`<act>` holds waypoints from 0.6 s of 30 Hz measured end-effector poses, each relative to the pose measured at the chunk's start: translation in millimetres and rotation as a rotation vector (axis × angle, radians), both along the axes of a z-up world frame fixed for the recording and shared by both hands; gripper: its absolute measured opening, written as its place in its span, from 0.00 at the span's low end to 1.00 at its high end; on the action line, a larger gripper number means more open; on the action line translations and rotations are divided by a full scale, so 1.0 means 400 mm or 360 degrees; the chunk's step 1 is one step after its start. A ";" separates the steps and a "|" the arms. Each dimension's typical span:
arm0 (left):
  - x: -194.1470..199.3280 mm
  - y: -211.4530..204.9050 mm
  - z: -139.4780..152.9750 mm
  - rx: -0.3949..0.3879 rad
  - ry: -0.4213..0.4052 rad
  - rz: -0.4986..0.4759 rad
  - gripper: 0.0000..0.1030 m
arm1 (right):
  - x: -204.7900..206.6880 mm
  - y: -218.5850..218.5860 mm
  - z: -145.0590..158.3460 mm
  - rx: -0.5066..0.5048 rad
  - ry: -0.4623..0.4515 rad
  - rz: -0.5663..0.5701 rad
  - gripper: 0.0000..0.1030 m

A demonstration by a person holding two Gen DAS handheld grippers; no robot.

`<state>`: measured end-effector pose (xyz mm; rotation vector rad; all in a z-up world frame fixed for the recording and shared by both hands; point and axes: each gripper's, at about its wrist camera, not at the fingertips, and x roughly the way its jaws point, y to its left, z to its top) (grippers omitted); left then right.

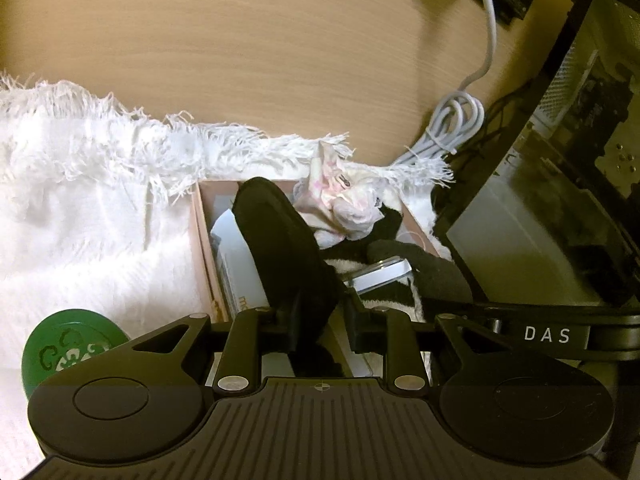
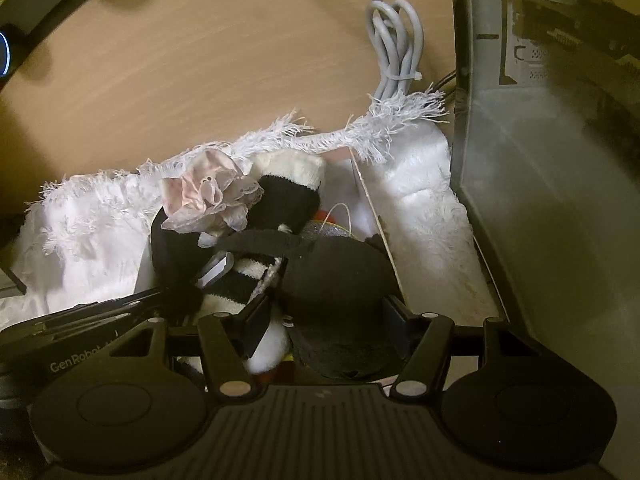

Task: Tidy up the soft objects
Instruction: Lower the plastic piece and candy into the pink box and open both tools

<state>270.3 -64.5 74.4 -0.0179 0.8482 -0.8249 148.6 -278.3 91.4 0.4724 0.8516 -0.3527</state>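
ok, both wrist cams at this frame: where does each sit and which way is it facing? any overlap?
Left wrist: on the left gripper, looking forward and down into the pink box on the white fringed rug; own fingers clamp a black sock; the right gripper's arm crosses at right.
Right wrist: on the right gripper, looking over the same pile; its fingers flank a black cloth; the left gripper enters at lower left.
Shared: pink lace cloth, coiled grey cable, the rug, wooden floor.
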 end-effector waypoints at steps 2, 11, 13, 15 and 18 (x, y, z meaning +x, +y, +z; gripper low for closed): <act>-0.010 0.002 0.005 -0.0008 -0.0014 -0.0008 0.25 | -0.005 -0.004 0.002 0.0009 -0.0006 0.0009 0.61; -0.082 0.043 0.032 -0.0097 -0.0028 -0.0080 0.25 | -0.042 0.001 0.088 -0.0060 -0.0155 0.0072 0.61; -0.091 0.025 0.021 -0.0012 -0.0009 -0.0110 0.25 | -0.027 0.016 0.089 -0.0057 -0.0158 0.0125 0.59; -0.094 0.017 0.013 0.0022 -0.0017 -0.0109 0.24 | -0.003 0.027 0.078 -0.0054 -0.0124 0.0147 0.47; -0.091 0.014 0.010 0.0033 -0.0010 -0.0090 0.24 | 0.039 0.025 0.037 -0.0035 -0.0027 0.0152 0.41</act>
